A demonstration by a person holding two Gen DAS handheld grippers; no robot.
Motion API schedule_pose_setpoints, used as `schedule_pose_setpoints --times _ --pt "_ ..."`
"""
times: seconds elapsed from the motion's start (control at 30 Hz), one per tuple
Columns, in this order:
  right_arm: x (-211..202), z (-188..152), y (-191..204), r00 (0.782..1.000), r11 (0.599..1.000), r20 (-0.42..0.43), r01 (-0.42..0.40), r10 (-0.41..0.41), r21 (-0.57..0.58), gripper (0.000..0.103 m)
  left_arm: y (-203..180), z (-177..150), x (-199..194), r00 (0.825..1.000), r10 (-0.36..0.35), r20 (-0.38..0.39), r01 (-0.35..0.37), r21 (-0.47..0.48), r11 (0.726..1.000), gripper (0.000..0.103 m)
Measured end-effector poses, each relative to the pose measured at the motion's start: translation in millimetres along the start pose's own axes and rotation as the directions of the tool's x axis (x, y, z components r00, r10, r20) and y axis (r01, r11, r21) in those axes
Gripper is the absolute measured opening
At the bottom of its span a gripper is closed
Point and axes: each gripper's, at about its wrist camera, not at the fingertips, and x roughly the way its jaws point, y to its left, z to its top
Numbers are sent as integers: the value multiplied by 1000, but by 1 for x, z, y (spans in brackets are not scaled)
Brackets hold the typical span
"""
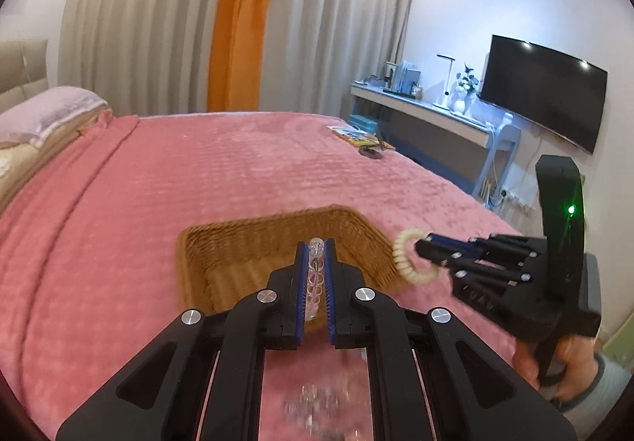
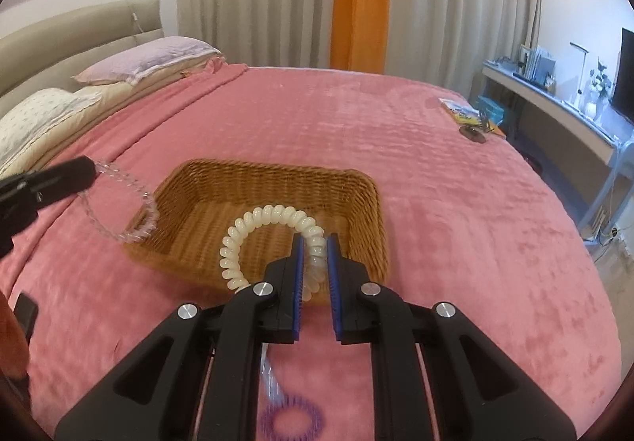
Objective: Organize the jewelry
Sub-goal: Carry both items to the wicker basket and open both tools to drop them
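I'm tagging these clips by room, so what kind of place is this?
A bedroom, almost certainly. A large bed with a pink blanket and pillows by a padded headboard fills the view, with a wall-mounted TV nearby.

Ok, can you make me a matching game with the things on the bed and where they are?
Things:
1. cream spiral bracelet
2. clear bead bracelet
3. wicker basket
4. purple spiral ring

Places:
A. lying on the pink blanket, close under the camera
B. in the right gripper
C. empty, mid-bed
D. in the left gripper

Pairs: 1-B, 2-D, 3-C, 4-A
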Motion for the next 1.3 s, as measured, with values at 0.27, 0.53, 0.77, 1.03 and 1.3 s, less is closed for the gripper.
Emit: schedule_pose_setpoints --times 0.27,0.53,0.77,1.03,1.3 --pt "95 14 -6 980 994 -184 -55 72 96 10 37 -5 95 994 -11 -107 -1 -115 993 6" --pt "138 4 -3 949 993 -311 -23 59 119 10 61 -27 131 976 39 -216 -75 -163 984 6" --pt "139 2 -1 946 994 -321 -9 42 106 14 64 -28 120 972 53 -229 -89 -153 984 31" --pt "62 7 -6 976 994 -202 -55 75 99 18 34 -18 33 993 44 -107 -54 -85 995 47" --pt "-38 -27 -4 993 993 -48 -102 105 63 42 16 -46 -70 999 34 -10 -35 -91 995 56"
